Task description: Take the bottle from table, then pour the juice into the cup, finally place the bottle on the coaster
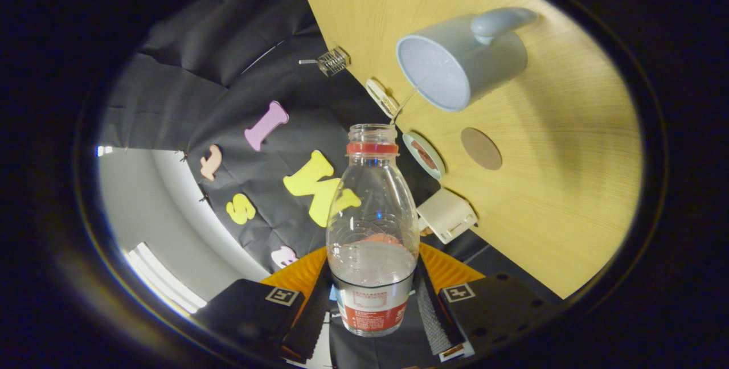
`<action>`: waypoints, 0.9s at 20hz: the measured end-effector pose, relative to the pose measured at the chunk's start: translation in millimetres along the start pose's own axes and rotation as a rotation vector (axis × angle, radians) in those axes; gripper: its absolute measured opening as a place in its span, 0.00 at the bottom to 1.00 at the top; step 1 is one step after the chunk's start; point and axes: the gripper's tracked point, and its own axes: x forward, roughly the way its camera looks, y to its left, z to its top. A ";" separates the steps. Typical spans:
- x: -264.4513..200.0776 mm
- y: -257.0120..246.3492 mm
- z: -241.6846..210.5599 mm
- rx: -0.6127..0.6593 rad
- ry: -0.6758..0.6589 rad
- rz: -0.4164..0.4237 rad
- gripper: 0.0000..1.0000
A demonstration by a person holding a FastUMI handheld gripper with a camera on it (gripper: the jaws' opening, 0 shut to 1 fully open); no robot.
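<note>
Bottle (372, 226): clear plastic, uncapped, red neck ring and red label, partly filled; clamped between both fingers of the gripper (373, 300), tipped toward the cup (461, 61). A thin stream runs from its mouth into the cup (pale blue, handled), standing on the wooden table (558, 187). Coaster (481, 148): round, brown, bare, beside the cup. Small plate (424, 155) and white box (447, 215) near the table's edge.

Bottle (372, 226), clamped between the two fingers of the gripper (373, 300): red-and-white label on its lower part carries print, too small and blurred to read. Each finger mount bears a square black-and-white marker tag (282, 296); pattern only, no legible text or numbers.
</note>
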 end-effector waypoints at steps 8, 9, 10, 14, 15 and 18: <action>-0.7 -4.9 5.4 0.026 -0.004 -0.011 0.76; -2.3 -4.9 6.6 0.035 -0.006 -0.010 0.76; -3.5 -4.3 9.5 0.053 -0.013 -0.005 0.76; -0.9 -6.4 11.1 0.062 -0.018 -0.014 0.76; -1.8 -8.8 11.9 0.062 -0.016 -0.020 0.76; -0.8 -13.8 17.4 0.082 -0.022 -0.034 0.76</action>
